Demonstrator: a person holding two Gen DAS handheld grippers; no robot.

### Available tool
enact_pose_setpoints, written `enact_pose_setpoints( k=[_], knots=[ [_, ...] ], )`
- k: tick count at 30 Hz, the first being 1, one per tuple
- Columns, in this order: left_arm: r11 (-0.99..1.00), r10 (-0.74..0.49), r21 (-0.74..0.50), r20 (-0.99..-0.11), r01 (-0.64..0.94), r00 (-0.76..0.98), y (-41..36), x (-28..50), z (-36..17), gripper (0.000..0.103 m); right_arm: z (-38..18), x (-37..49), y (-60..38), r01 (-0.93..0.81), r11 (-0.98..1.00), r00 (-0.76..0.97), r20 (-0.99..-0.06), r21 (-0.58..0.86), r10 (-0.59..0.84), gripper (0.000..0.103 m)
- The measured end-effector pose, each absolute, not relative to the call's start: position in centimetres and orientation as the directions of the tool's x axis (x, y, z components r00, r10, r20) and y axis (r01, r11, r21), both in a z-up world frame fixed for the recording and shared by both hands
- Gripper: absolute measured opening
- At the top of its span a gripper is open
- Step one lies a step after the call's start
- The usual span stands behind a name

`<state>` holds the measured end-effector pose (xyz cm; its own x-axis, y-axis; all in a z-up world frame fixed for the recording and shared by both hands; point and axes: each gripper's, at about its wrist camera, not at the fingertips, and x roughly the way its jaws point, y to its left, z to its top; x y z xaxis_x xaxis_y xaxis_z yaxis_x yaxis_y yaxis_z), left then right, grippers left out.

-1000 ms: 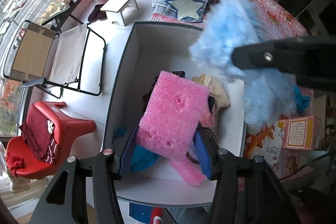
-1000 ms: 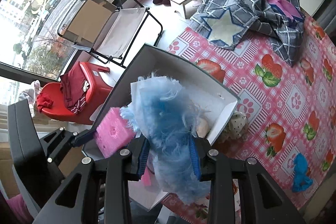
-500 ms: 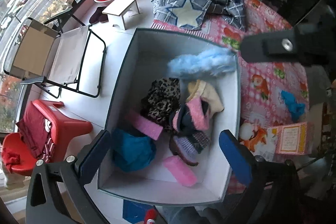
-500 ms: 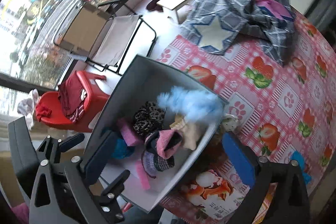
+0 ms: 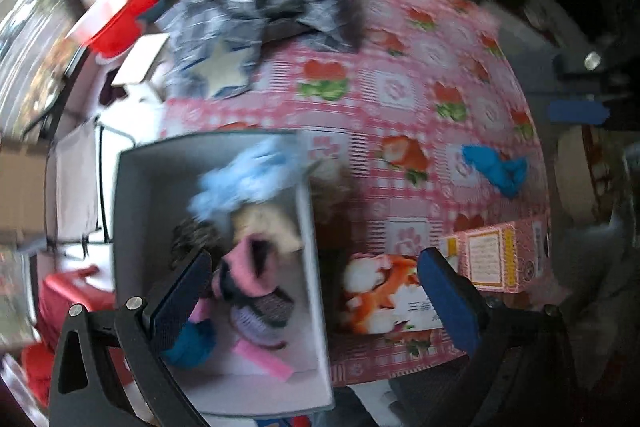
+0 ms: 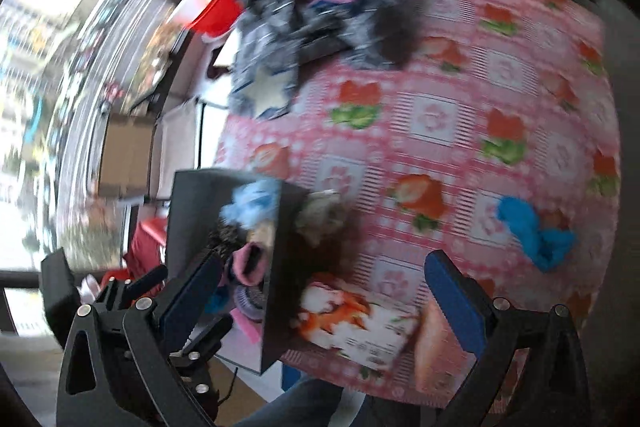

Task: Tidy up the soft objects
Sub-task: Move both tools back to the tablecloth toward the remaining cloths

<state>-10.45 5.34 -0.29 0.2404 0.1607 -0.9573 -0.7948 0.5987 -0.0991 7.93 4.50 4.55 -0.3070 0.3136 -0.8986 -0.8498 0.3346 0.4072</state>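
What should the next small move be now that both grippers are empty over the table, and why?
Probably swing the right gripper toward the bright blue cloth lying loose on the strawberry tablecloth. Both the right and the left gripper stand open and empty, the fluffy light-blue piece is in the grey box, and this cloth is outside it.

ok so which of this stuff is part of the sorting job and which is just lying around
Part of the job:
- grey box
- fluffy light-blue piece inside it
- pink sock inside it
- blue cloth on the tablecloth

Lying about:
- plaid garment
- printed carton
- red basin
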Motion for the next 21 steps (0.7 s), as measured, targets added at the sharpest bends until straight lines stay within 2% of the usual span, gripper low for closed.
enact_pose_setpoints(
  k=[5,11,21],
  knots=[
    [0.707,0.160,0.020,-0.978,-0.707,0.133,4.5,-2.9,-2.9,0.103,4.5,11.9,1.1,-0.803,0.405,-0.307,-0.886,0.437,0.346,0.102],
    [0.715,0.113,0.115,-0.992,-0.690,-0.049,5.3,3.8,-9.8,0.103,4.2,16.0,-3.2,-0.746,0.468,-0.311,-0.869,0.474,0.386,0.102],
    [0.611,0.007,0.128,-0.988,-0.781,-0.156,8.3,6.3,-16.0,0.103,2.4,21.8,-7.3,-0.674,0.563,-0.299,-0.874,0.478,0.384,0.102]
  ],
)
